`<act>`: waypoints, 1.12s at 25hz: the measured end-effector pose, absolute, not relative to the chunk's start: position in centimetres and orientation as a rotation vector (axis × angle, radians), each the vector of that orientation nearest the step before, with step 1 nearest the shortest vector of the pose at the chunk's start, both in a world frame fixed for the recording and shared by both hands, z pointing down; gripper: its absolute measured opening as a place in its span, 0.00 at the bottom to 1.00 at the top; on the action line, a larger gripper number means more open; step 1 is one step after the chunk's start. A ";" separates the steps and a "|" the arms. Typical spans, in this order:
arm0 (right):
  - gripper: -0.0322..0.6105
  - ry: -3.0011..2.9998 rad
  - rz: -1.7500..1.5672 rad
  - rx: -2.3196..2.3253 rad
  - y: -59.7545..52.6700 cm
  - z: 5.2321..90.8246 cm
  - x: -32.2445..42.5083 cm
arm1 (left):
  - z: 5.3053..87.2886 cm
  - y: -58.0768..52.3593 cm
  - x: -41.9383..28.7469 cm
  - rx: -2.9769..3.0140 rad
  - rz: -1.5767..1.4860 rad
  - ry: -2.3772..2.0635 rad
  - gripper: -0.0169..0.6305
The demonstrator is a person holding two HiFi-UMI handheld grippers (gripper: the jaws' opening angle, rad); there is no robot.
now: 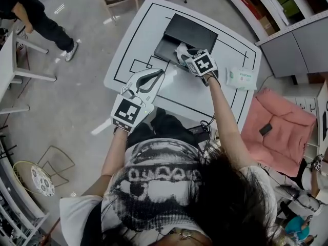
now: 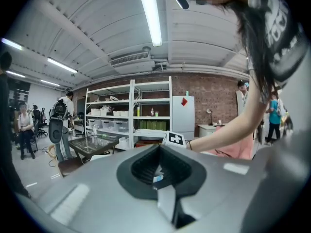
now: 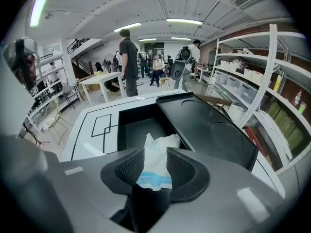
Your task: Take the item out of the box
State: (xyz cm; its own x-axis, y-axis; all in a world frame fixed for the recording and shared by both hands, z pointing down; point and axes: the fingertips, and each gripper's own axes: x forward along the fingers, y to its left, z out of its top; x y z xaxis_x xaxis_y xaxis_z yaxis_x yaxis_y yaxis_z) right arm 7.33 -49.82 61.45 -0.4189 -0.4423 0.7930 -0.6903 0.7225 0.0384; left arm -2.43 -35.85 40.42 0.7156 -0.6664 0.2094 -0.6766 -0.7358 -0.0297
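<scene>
Head view, nearest: found left gripper (image 1: 160,75) pressed together, nothing clearly held. Farther out, found right gripper (image 3: 154,171) spread wide, white plastic packet (image 3: 156,154) standing loose between its pads, over the open black box (image 3: 138,130). Judged light, floppy, slippery; best pinched across the flat middle.

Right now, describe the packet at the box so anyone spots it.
Find the white table's open black box. At its edge, between the right gripper's jaws, stands a crumpled white packet with a blue band; the other pack lies flat, green-printed, farther right.
</scene>
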 end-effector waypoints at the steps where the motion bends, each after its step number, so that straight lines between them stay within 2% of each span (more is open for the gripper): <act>1: 0.28 -2.068 0.370 0.839 -49.9 61.8 7.2 | 40.4 -35.8 -2.4 2.864 0.321 -1.121 0.03; 13: 0.28 -1.920 0.385 0.742 -50.7 65.3 6.4 | 40.1 -35.9 -3.4 2.859 0.315 -1.144 0.03; 15: 0.26 -1.921 0.386 0.743 -50.7 65.4 6.3 | 40.2 -35.8 -3.6 2.854 0.311 -1.145 0.03; 20: 0.10 -1.944 0.395 0.753 -50.3 64.8 6.2 | 40.2 -35.6 -4.1 2.846 0.297 -1.142 0.03; 28: 0.08 -2.001 0.319 0.765 -49.4 62.7 5.5 | 40.0 -35.1 -4.6 2.854 0.291 -1.125 0.03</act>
State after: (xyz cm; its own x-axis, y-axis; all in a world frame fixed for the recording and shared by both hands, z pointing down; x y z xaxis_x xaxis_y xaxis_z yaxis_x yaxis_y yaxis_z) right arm 5.54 -49.35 62.67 -0.3657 -0.3877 0.8461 -0.6314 0.7713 0.0805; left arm -4.61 -35.06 40.04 0.7158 -0.6702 0.1964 -0.6814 -0.7318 -0.0138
